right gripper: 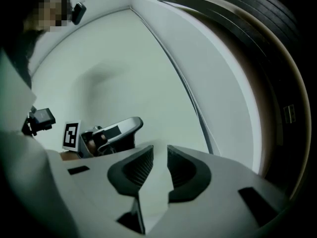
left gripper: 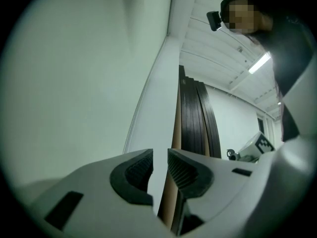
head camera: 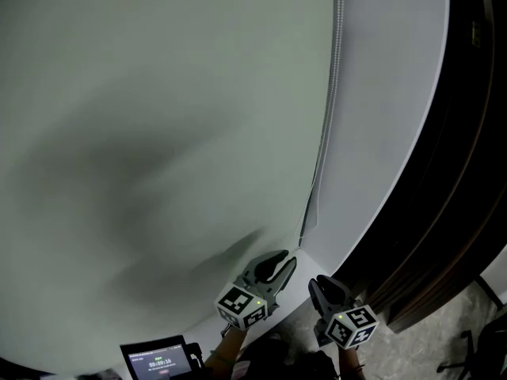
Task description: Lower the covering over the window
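Blind: pale sheet dead ahead of left gripper and right gripper, filling the head view above and left of them. Looks like thin fabric: light, floppy, probably creasing or slipping if pinched directly. No point grabbing the sheet itself.

Thin cord down the blind's right edge, ending just above the left gripper's tips and up-left of the right gripper's. Best take-hold, going by layout: lower stretch of that cord, square across the pads. Likely light, limp and slick, so apt to slide out of a loose pinch or swing off on first contact. Calls for a firm close and a straight downward pull. Can't tell bead chain from plain string.

Left gripper: jaws apart, narrow gap, nothing between the pads, touching nothing. Only white frame strip and dark slats visible past the tips.

Right gripper: jaws apart too, empty. Cord ahead and to the right of its tips, clear of the pads. Left gripper close on its left, not touching.

Small screen below-left of the left gripper, out of the way.
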